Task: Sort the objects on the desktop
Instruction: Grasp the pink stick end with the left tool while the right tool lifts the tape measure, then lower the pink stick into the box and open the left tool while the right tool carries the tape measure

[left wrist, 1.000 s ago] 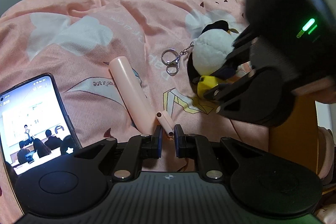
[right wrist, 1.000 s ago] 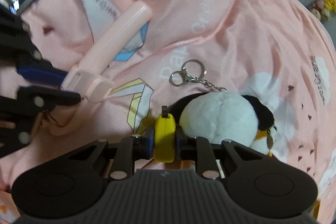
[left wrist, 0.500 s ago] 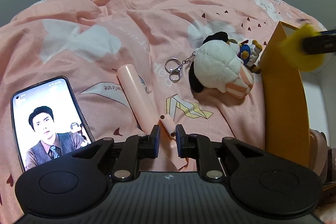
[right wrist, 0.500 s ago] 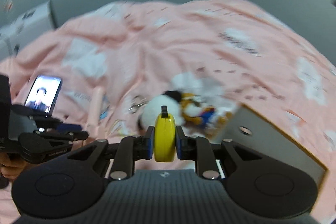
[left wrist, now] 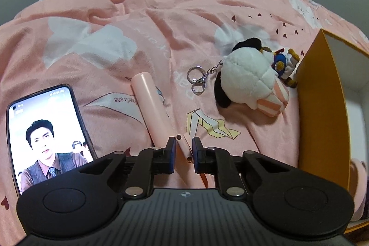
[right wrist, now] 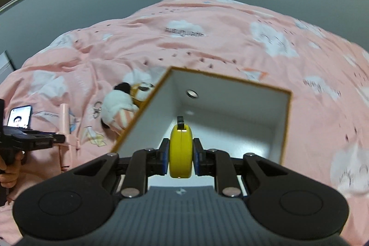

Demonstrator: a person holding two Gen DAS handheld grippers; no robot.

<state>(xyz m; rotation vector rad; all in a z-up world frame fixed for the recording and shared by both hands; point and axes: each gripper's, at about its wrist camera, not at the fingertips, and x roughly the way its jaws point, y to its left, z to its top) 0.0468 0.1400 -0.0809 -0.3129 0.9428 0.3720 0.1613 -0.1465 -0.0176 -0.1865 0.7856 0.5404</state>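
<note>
A: What does the left wrist view show?

B: The left gripper sits at lower centre, its jaws closing around the thin end of a pink selfie stick; whether the pads press it yet, I cannot tell. A lit smartphone lies at lower left on the pink duvet. A plush penguin keychain lies right of centre, its key rings toward the stick, just beside the orange box at the right edge.

A: And the right wrist view?

B: The right gripper is clenched on a yellow tape measure, held over the box's white inside at centre frame. The plush, stick and phone lie at middle left, where a hand holds the left gripper.
</note>
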